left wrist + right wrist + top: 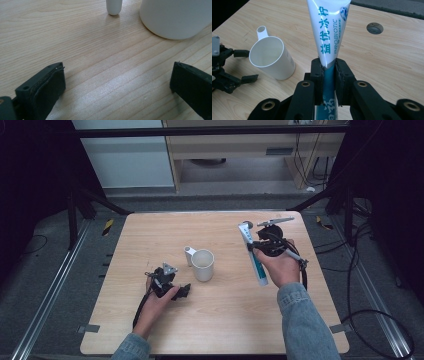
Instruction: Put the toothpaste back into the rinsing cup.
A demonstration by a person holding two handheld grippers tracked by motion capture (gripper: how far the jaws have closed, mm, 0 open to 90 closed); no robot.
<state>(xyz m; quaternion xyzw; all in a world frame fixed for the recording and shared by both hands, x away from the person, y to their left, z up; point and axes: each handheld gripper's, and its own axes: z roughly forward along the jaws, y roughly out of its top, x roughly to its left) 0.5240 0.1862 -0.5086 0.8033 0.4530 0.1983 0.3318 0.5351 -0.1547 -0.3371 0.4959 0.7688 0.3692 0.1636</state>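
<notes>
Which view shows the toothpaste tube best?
The right gripper view: the toothpaste tube stands close up, its print legible, clamped between the right gripper pads. The high view shows the tube small, held in that gripper above the table, right of the white cup.

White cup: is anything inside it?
The white cup looks empty along the inner wall seen in the right gripper view; its bottom is hidden by the rim. The toothpaste tube is outside it.

i've got open tabletop [225, 320] all along the near side, but the white cup [203, 265] stands in the middle between my left gripper [175, 290] and the toothpaste tube [252, 254], blocking a straight crossing.
</notes>
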